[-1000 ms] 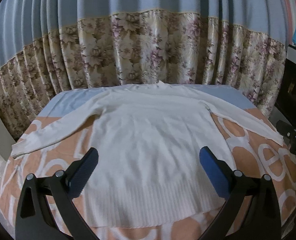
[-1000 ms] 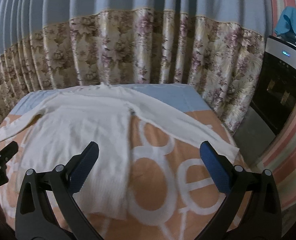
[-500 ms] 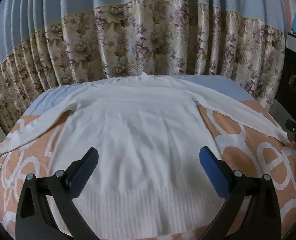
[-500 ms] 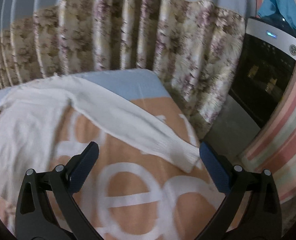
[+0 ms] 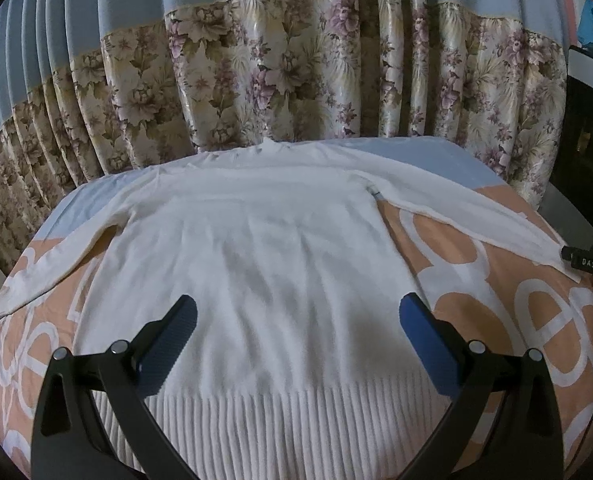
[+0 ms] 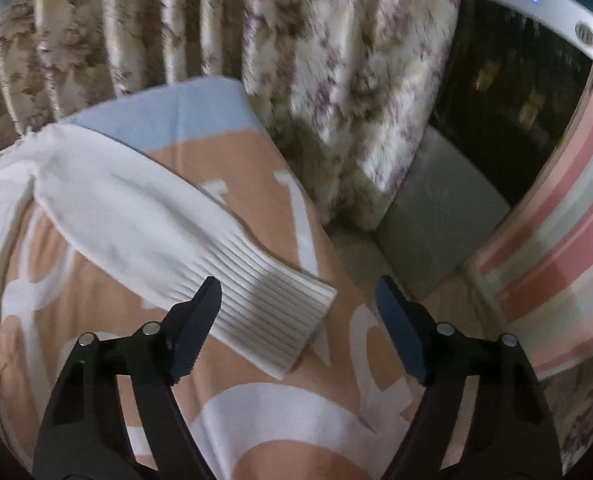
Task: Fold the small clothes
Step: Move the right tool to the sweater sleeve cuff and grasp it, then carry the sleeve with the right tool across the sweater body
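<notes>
A white knit sweater (image 5: 264,264) lies flat on the bed, sleeves spread to both sides, ribbed hem nearest me. My left gripper (image 5: 296,320) hovers open above the lower body of the sweater, nothing between its fingers. In the right wrist view the sweater's right sleeve (image 6: 144,216) runs down to its ribbed cuff (image 6: 280,316). My right gripper (image 6: 298,304) hangs just over that cuff with its jaws closing; the cuff lies between them but the pads do not press on it. The right gripper's tip (image 5: 588,262) shows at the sleeve end in the left wrist view.
The bed carries an orange cover with big white letters (image 5: 496,280) and a pale blue band at the far end (image 6: 168,108). Floral curtains (image 5: 296,80) hang behind it. A dark appliance with a lit display (image 6: 524,60) and a pink striped cloth (image 6: 556,248) stand right of the bed's edge.
My right gripper swung right and down from the sweater's body to the right cuff, and its jaws narrowed. My left gripper moved forward and lower over the sweater, staying open.
</notes>
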Demonstrator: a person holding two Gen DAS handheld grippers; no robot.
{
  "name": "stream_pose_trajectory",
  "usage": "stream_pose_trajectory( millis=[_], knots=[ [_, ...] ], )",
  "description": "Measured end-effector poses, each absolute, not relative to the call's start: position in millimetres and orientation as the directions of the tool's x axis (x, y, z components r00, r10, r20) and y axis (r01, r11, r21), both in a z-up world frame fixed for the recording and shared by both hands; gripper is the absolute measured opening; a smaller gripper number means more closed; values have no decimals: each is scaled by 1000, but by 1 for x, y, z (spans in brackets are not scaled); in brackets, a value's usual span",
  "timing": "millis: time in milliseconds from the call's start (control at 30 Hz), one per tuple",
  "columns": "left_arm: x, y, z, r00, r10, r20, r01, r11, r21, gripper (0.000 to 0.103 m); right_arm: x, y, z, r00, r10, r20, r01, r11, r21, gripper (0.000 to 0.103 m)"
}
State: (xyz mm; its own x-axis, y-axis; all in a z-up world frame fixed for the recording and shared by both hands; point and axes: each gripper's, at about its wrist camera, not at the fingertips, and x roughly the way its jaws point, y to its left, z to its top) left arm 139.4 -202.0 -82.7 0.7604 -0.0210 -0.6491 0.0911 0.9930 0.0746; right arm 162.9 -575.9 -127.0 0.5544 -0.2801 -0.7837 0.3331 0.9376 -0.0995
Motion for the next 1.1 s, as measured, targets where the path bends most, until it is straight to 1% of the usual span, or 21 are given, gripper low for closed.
stream_pose_trajectory(
  millis=[100, 133, 233, 333, 400, 433, 467, 500, 567, 700, 833, 933, 1100],
  knots=[
    [141, -201, -86, 756, -18, -654, 91, 993, 78, 101, 167, -582, -140, 525, -268, -808, 343, 935, -87, 77],
    [142, -200, -86, 756, -17, -655, 91, 993, 79, 101, 167, -583, -143, 524, -255, -813, 341, 937, -74, 73],
    [144, -199, -87, 753, -21, -658, 91, 993, 73, 102, 167, -578, -141, 545, -226, -807, 325, 945, -45, 53],
    [144, -197, -89, 751, -24, -660, 97, 993, 74, 101, 170, -567, -137, 561, -225, -797, 302, 952, -56, 39],
    [145, -196, -89, 753, -26, -658, 100, 992, 75, 101, 171, -562, -132, 573, -227, -788, 295, 954, -60, 32],
    [145, -195, -88, 753, -27, -657, 101, 992, 75, 101, 172, -561, -130, 583, -214, -783, 283, 958, -51, 22],
    [146, -194, -88, 755, -27, -656, 100, 992, 75, 101, 173, -559, -127, 591, -206, -780, 274, 961, -46, 19],
    [146, -194, -88, 755, -27, -655, 99, 992, 73, 102, 174, -557, -123, 598, -208, -774, 271, 961, -49, 18],
    [148, -191, -88, 756, -25, -654, 94, 993, 72, 101, 177, -553, -118, 603, -197, -773, 254, 966, -48, 9],
    [152, -185, -87, 756, -20, -654, 87, 994, 71, 101, 185, -551, -121, 577, -216, -788, 260, 963, -73, 8],
    [154, -177, -83, 761, -17, -649, 84, 994, 73, 101, 186, -552, -124, 567, -218, -795, 274, 959, -67, 7],
    [157, -170, -80, 767, -14, -641, 81, 994, 74, 101, 186, -547, -114, 579, -205, -789, 278, 960, -46, 6],
    [167, -156, -74, 777, -7, -630, 71, 995, 76, 101, 202, -515, -84, 626, -176, -759, 230, 973, -36, 6]
  ],
)
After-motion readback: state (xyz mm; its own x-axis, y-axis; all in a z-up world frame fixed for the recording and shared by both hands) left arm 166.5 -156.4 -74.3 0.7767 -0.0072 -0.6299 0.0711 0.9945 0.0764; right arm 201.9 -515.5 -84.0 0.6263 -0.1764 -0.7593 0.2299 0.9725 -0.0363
